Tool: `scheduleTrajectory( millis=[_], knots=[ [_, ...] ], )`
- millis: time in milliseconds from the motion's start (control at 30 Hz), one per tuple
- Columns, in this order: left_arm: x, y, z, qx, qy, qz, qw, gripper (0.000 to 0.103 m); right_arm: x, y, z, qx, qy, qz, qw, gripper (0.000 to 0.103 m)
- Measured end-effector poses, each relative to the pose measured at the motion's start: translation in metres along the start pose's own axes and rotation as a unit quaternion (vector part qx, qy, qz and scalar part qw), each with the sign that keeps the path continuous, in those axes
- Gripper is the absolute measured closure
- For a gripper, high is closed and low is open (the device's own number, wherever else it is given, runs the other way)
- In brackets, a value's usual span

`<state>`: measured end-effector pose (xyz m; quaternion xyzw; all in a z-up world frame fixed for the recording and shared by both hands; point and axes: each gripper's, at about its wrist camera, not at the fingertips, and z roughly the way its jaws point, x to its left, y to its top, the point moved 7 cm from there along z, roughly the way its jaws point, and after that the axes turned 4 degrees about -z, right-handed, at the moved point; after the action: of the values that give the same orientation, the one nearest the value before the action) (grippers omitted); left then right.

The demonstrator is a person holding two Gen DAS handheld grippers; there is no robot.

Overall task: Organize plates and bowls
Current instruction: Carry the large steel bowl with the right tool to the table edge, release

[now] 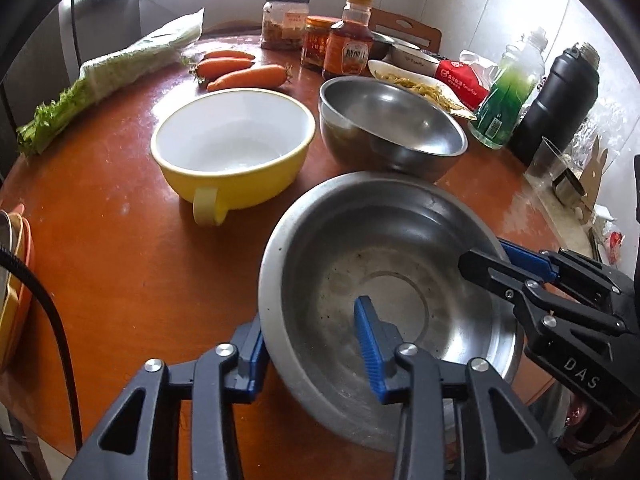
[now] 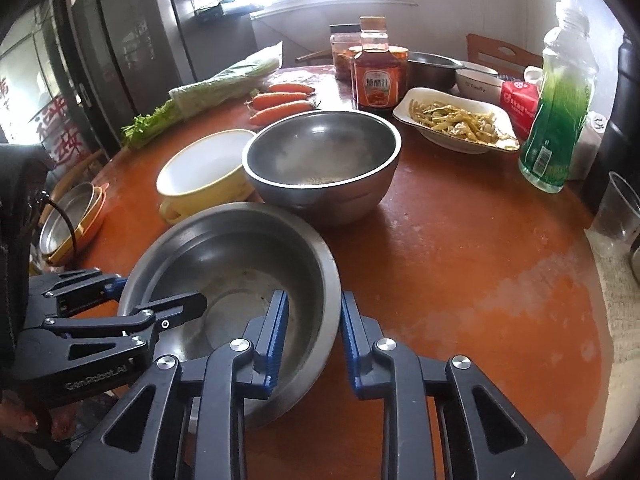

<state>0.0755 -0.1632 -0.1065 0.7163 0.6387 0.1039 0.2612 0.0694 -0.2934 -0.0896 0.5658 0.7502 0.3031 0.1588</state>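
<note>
1. The wide steel basin sits near the front edge of the round worktop, both tools straddling its rim.
2. The left tool has one blue pad inside the basin and one outside, against the wall – clamped on the basin's rim.
3. The right tool grips the opposite side the same way, pads on either face of the rim.
4. Just behind the basin stands a deeper steel bowl, with a yellow handled bowl beside it, toward the worktop's left.
5. At the left edge lies a stack of plates.
6. Farther back – carrots, a sauce bottle and a dish of food.
</note>
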Motion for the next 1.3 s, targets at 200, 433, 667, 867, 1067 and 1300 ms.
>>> scheduleTrajectory(
  millis=[200,433,667,867,1067,1300],
  knots=[
    [0.010,-0.002,-0.004,0.002,0.001,-0.015,0.9999,0.067,0.010,0.000,0.001,0.006,0.009,-0.004,1.000,0.078],
    [0.034,-0.004,-0.028,-0.014,0.018,-0.029,0.9993,0.066,0.040,0.011,-0.002,-0.004,0.030,-0.026,0.999,0.078],
    [0.062,-0.006,-0.059,-0.039,0.033,-0.045,0.9977,0.066,0.077,0.023,-0.006,-0.016,0.048,-0.055,0.997,0.078],
    [0.087,-0.010,-0.073,-0.051,0.047,-0.060,0.9958,0.066,0.106,0.033,-0.007,-0.024,0.063,-0.067,0.995,0.078],
    [0.096,-0.019,-0.067,-0.044,0.048,-0.061,0.9960,0.066,0.115,0.023,0.003,-0.011,0.060,-0.072,0.996,0.078],
    [0.096,-0.025,-0.047,-0.024,0.048,-0.056,0.9970,0.066,0.106,0.008,0.020,0.013,0.059,-0.056,0.997,0.078]
  ],
)
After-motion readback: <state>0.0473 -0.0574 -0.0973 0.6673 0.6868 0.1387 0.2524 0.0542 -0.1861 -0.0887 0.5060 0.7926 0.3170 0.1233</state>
